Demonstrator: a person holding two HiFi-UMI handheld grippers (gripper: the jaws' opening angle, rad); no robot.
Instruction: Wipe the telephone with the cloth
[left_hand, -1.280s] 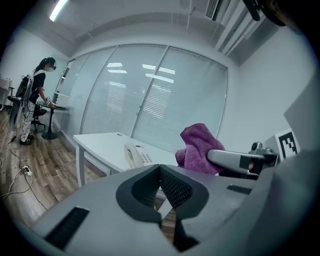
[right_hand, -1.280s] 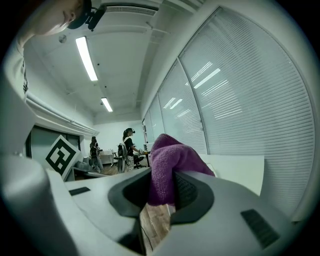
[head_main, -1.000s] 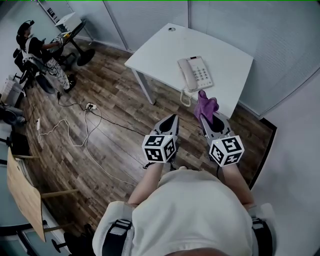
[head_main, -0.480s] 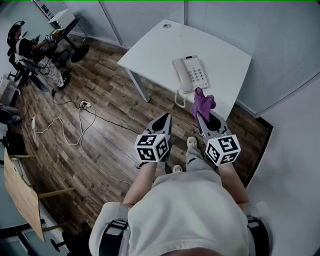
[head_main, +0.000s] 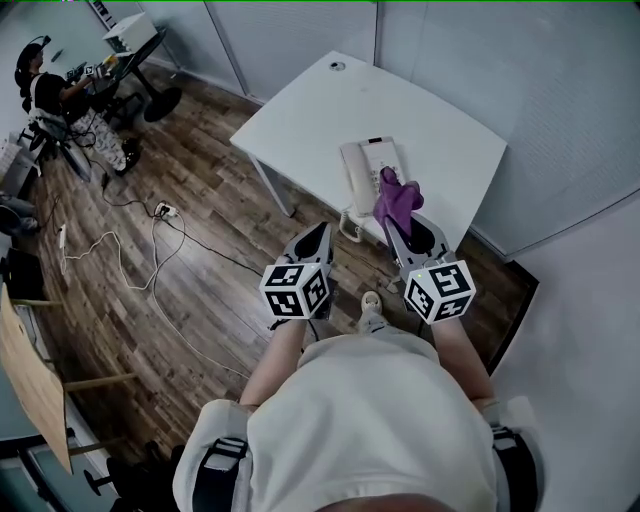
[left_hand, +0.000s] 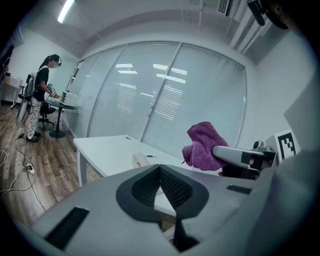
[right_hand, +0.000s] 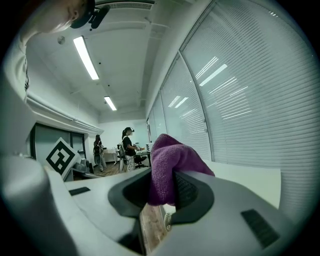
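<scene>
A white desk telephone (head_main: 367, 172) lies on the white table (head_main: 300, 120), near its front edge. My right gripper (head_main: 392, 222) is shut on a bunched purple cloth (head_main: 393, 200), which hangs just over the phone's near right corner in the head view. The cloth (right_hand: 170, 165) fills the space between the right jaws. My left gripper (head_main: 322, 231) is shut and empty, short of the table's front edge, to the left of the phone. In the left gripper view the telephone (left_hand: 143, 160) shows beyond the closed jaws, with the cloth (left_hand: 204, 146) at the right.
The table (left_hand: 107, 150) stands against a glass wall with blinds. Cables and a power strip (head_main: 160, 211) lie on the wood floor at the left. A person (head_main: 55, 95) works at a distant desk at upper left. A wooden panel (head_main: 25, 375) leans at the left edge.
Both grippers have moved forward toward the table together. The cloth, earlier short of the phone, now hangs over its near right corner.
</scene>
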